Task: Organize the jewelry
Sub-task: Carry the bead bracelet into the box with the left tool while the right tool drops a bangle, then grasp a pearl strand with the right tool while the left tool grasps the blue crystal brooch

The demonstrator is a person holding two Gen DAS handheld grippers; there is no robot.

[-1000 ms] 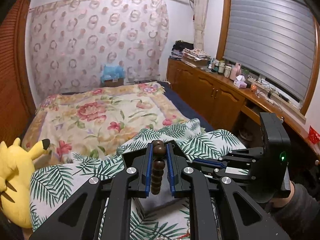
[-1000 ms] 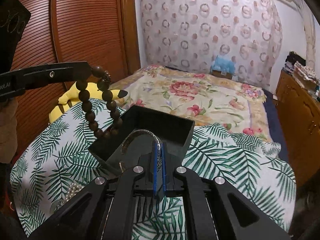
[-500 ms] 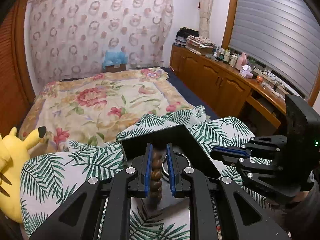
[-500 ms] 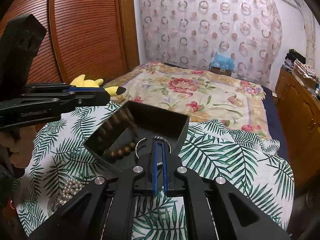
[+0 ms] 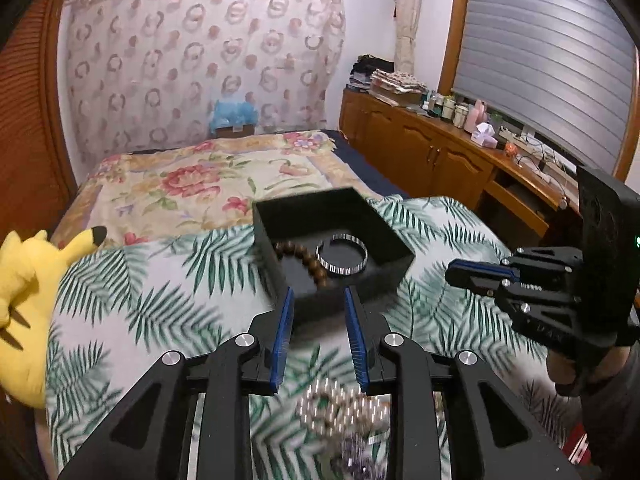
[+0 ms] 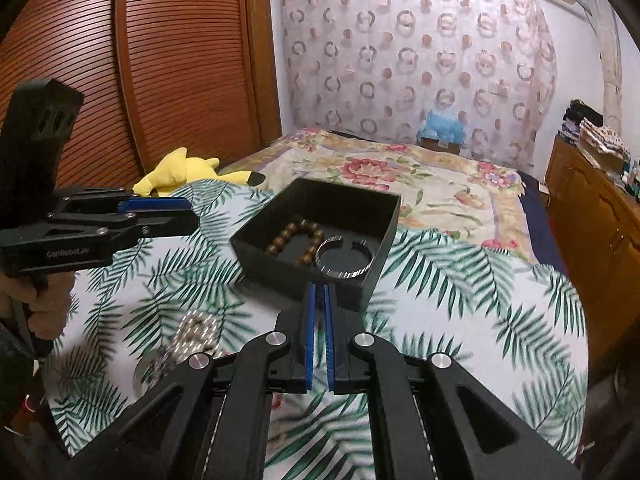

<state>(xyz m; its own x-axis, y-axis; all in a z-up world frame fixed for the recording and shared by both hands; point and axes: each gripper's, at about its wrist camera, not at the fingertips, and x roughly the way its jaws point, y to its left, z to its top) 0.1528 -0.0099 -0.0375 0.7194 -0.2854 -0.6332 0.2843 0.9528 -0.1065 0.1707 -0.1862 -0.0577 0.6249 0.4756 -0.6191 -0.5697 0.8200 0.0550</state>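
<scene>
The left gripper point(image 5: 318, 294) hangs over the palm-leaf cloth point(image 5: 160, 300) with its blue pads apart and its jaws opening, nothing between them; its tips sit just short of the near wall of the black box point(image 5: 340, 300). The right gripper point(image 6: 319, 292) is clenched, its pads almost touching and nothing caught between them, and its tips likewise point at the near wall of the box from the other side. The box stands on the cloth toward its far edge, where the cloth meets the floral bedspread point(image 5: 176, 192). Inside the box lie a brown bead bracelet point(image 5: 308, 258), curled along the left part of the floor, and a silver bangle point(image 5: 341, 256) flat beside it on the right, the two touching or nearly so. Near the cloth's front edge, just below the left gripper's fingers, rests a blurred heap of pearl beads point(image 5: 340, 404), with something darker and glittering under it that cannot be made out. A yellow plush toy point(image 5: 28, 280) lies off the cloth's left edge against the wooden wardrobe point(image 6: 160, 80).
</scene>
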